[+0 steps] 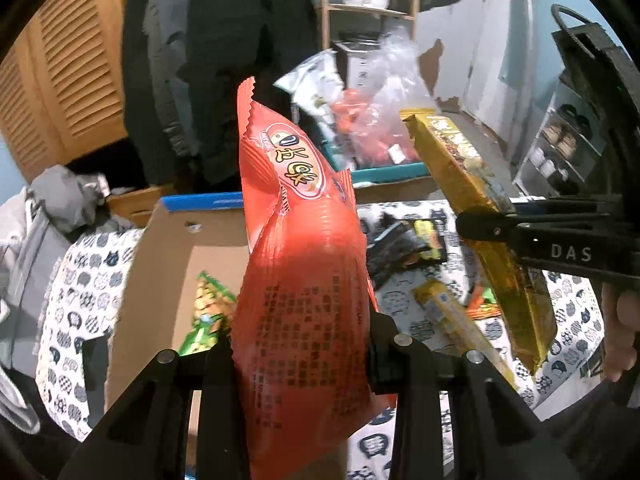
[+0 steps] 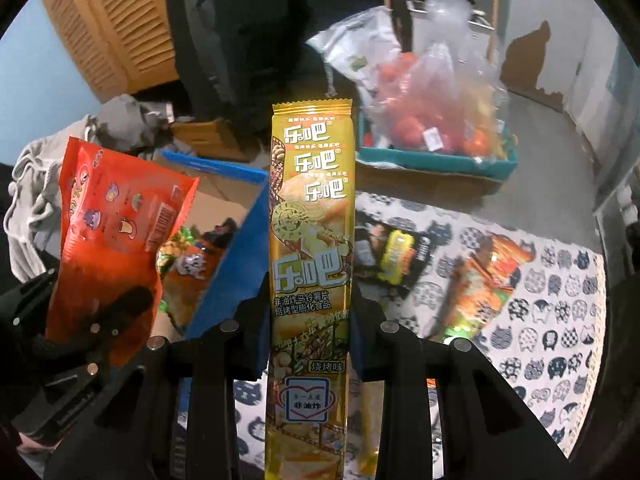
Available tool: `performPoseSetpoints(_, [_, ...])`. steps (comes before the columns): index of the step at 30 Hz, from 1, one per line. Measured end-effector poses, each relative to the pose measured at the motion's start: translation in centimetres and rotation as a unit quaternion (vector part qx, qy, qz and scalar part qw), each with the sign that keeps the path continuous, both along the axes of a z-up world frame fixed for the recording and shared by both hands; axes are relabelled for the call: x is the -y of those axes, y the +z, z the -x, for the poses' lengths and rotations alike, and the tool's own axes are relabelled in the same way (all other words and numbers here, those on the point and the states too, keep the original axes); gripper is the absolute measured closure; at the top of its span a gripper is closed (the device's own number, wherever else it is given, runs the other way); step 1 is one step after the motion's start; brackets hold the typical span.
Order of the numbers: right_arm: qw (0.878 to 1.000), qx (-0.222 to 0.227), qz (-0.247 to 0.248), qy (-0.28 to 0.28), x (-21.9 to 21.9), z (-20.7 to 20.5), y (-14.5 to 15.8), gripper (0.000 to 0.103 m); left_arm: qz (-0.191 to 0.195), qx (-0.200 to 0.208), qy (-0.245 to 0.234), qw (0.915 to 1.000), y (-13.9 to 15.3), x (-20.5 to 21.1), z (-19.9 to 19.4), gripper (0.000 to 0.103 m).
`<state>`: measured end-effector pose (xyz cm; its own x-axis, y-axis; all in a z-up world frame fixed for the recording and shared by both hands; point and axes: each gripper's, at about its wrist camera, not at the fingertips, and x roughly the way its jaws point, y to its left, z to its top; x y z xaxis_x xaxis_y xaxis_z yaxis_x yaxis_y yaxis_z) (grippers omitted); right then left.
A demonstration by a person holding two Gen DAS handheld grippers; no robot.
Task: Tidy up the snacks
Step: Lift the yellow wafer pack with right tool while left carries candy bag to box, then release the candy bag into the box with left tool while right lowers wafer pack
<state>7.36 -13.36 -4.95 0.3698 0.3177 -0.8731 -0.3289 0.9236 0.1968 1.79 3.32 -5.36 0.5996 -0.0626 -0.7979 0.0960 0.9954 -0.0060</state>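
In the left wrist view, my left gripper (image 1: 300,356) is shut on a red snack bag (image 1: 296,240) that stands upright between its fingers, above a cardboard box (image 1: 168,248) with a blue rim. To the right, my right gripper (image 1: 480,226) clamps a long gold chip pack (image 1: 460,176). In the right wrist view, my right gripper (image 2: 310,320) is shut on the gold chip pack (image 2: 312,208), held upright. At lower left the left gripper (image 2: 120,308) holds the red snack bag (image 2: 120,216) beside the cardboard box (image 2: 236,248).
A green snack (image 1: 208,312) lies in the box. On the cat-print cloth (image 2: 560,300) lie a black and yellow pack (image 2: 394,256) and an orange pack (image 2: 488,280). Behind it, a teal bin (image 2: 432,160) holds a clear plastic bag (image 2: 440,92). Clothes are heaped at the left.
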Motion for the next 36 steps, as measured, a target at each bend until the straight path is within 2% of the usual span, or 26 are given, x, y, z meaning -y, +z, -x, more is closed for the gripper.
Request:
performPoseSetpoints(18, [0.998,-0.026,-0.015,0.053,-9.8,-1.2,-0.5,0.074,-0.008,-0.044,0.088,0.9951,-3.9,-9.4,0.6,0.070])
performPoseSetpoints(26, [0.996,-0.052,-0.023,0.073,-13.4,-1.2,-1.9,0.074,0.014,-0.073,0.115,0.9906,-5.4,-12.0,0.5,0.070])
performPoseSetpoints(28, [0.995,-0.056,-0.022,0.076,-14.0,-1.2,-2.2,0.074,0.010,-0.074,0.118,0.9902,-5.4,-12.2,0.6,0.067])
performPoseSetpoints(31, [0.994,-0.067,-0.026,0.081,-14.9,-1.2,-2.9,0.074,-0.003,-0.068,0.118,0.9907,-5.1,-12.0,0.9,0.052])
performPoseSetpoints(33, [0.993,-0.072,-0.032,0.083,-15.3,-1.3,-3.2,0.074,-0.015,-0.064,0.118,0.9909,-4.8,-11.9,1.0,0.037])
performPoseSetpoints(36, [0.993,-0.079,-0.034,0.084,-15.8,-1.4,-3.6,0.074,-0.032,-0.054,0.116,0.9912,-4.1,-11.6,1.4,0.031])
